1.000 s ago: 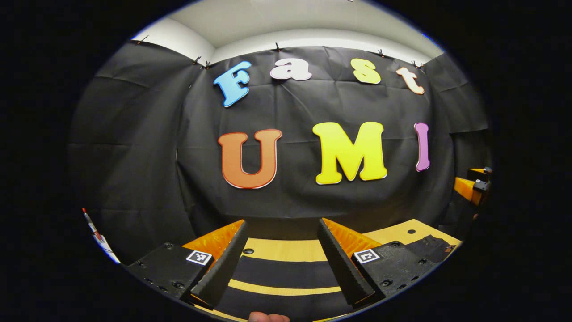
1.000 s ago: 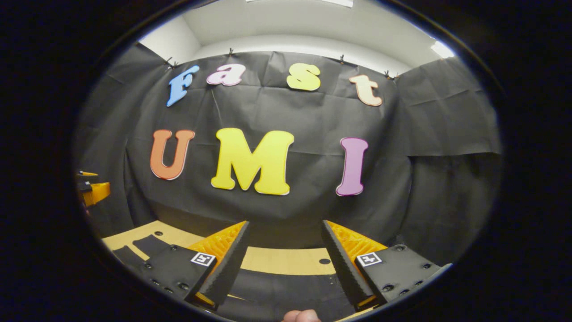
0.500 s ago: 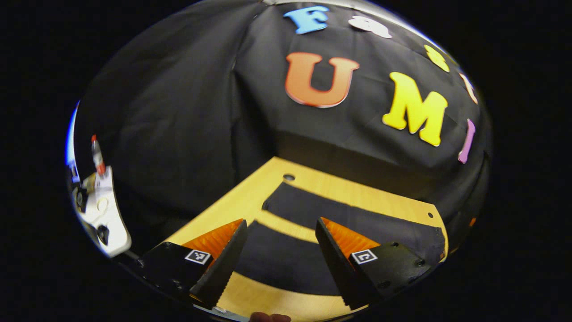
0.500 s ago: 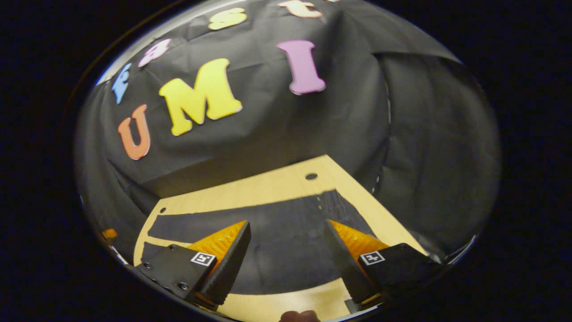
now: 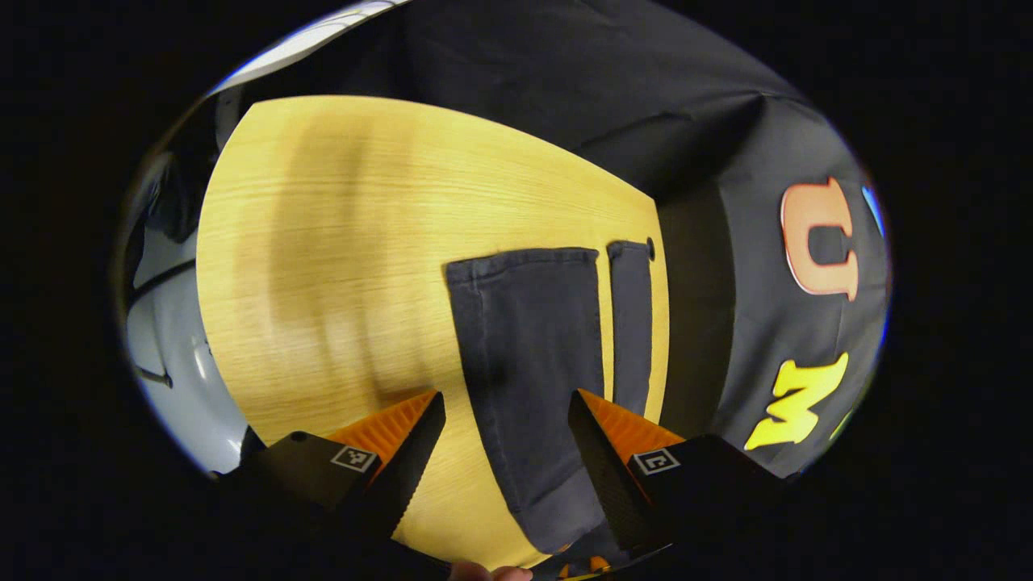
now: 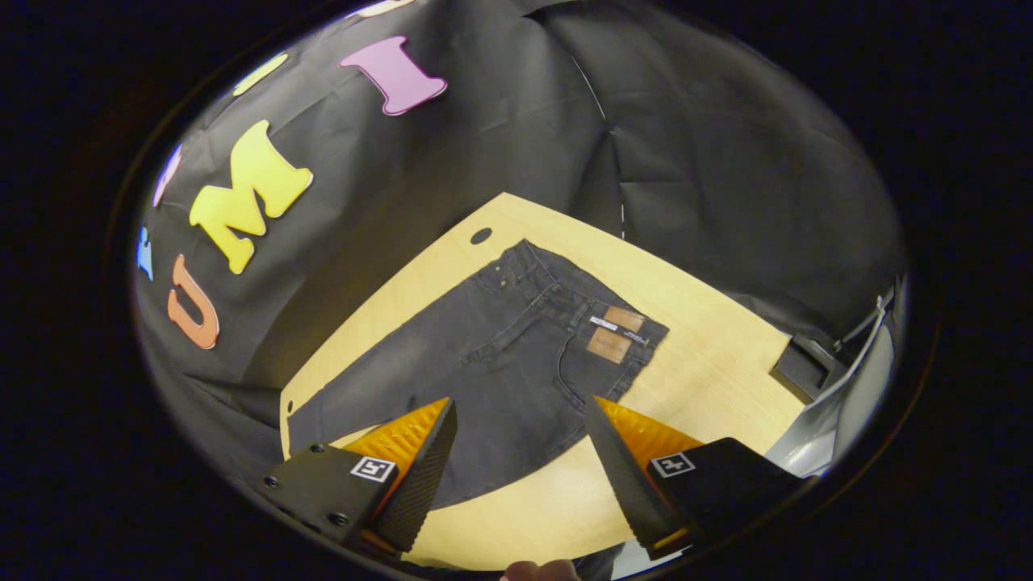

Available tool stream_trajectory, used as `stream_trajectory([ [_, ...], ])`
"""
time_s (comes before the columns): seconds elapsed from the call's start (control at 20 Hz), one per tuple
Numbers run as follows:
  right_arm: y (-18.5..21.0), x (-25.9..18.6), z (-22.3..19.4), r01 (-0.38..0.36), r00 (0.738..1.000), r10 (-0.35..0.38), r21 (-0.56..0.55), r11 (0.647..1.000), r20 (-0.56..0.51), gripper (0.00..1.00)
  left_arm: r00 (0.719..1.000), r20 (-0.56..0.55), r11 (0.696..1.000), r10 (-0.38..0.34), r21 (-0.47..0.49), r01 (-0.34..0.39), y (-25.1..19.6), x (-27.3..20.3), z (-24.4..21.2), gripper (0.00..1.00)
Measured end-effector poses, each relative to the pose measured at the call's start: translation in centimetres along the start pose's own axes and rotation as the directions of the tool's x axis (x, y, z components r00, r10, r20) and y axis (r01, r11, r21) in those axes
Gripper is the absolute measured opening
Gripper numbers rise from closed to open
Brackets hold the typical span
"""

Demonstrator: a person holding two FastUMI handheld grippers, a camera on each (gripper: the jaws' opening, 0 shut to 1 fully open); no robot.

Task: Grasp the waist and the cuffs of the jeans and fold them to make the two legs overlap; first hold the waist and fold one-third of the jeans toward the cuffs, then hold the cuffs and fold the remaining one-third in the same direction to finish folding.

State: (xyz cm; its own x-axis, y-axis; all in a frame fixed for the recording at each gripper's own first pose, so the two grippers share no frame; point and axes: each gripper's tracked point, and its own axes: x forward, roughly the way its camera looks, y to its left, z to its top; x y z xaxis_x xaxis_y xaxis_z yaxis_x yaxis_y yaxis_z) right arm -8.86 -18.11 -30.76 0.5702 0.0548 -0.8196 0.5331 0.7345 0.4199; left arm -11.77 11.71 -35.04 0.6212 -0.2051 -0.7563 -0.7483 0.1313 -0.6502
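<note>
While the left gripper (image 5: 504, 452) hangs above the table (image 5: 339, 242) with its jaws spread wide and nothing between them, the jeans (image 5: 533, 355) lie flat beneath and ahead of it, untouched. Left of the gripper the table is pale wood with a fine straight grain, its surface smeared by motion blur. Directly ahead, between the two fingers, runs one leg of dark, matte denim ending in a stitched cuff (image 5: 520, 260); just right of it, past a thin strip of bare wood, lies the second, narrower-looking leg with its own cuff (image 5: 628, 247), close to the table's far edge and a small round hole (image 5: 650, 242). Beyond that edge hangs the black cloth wall (image 5: 726, 161). A fingertip (image 5: 488, 573) of the person holding the tool shows at the bottom.

The right gripper (image 6: 520, 456) is likewise held wide apart and empty, above the jeans (image 6: 500, 355). To its left the legs stretch away toward the table's corner. Straight ahead the denim broadens into the seat, faded charcoal with seams, a back pocket and belt loops. Ahead and slightly right sits the waist (image 6: 589, 298), bearing a brown leather-like patch (image 6: 613, 331). Right of that is bare table (image 6: 710, 363), then a dark boxy object (image 6: 799, 367) at its edge; I cannot tell what it is. Another hole (image 6: 481, 236) lies far ahead.
</note>
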Motion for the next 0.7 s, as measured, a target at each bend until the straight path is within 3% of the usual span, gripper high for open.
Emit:
stream_trajectory([
  [0.45, -1.6, 1.5, -1.2, 0.047, 0.998, -0.04, 0.136, 0.99, -0.054, 0.98, 0.997, 0.03, 0.996, -0.071, 0.051, 0.069, -3.5, 3.9, 1.1, 0.99],
  [0.65, -1.6, 3.5, -1.7, 0.049, 0.996, -0.024, 0.281, 0.959, -0.092, 0.98, 0.995, 0.045, 0.994, -0.093, 0.058, 0.091, -5.0, 5.2, 1.1, 0.98],
  [0.7, -1.7, 4.2, -1.9, 0.051, 0.994, -0.016, 0.327, 0.944, -0.107, 0.94, 0.994, 0.044, 0.994, -0.099, 0.055, 0.097, -5.1, 5.4, 1.1, 0.98],
])
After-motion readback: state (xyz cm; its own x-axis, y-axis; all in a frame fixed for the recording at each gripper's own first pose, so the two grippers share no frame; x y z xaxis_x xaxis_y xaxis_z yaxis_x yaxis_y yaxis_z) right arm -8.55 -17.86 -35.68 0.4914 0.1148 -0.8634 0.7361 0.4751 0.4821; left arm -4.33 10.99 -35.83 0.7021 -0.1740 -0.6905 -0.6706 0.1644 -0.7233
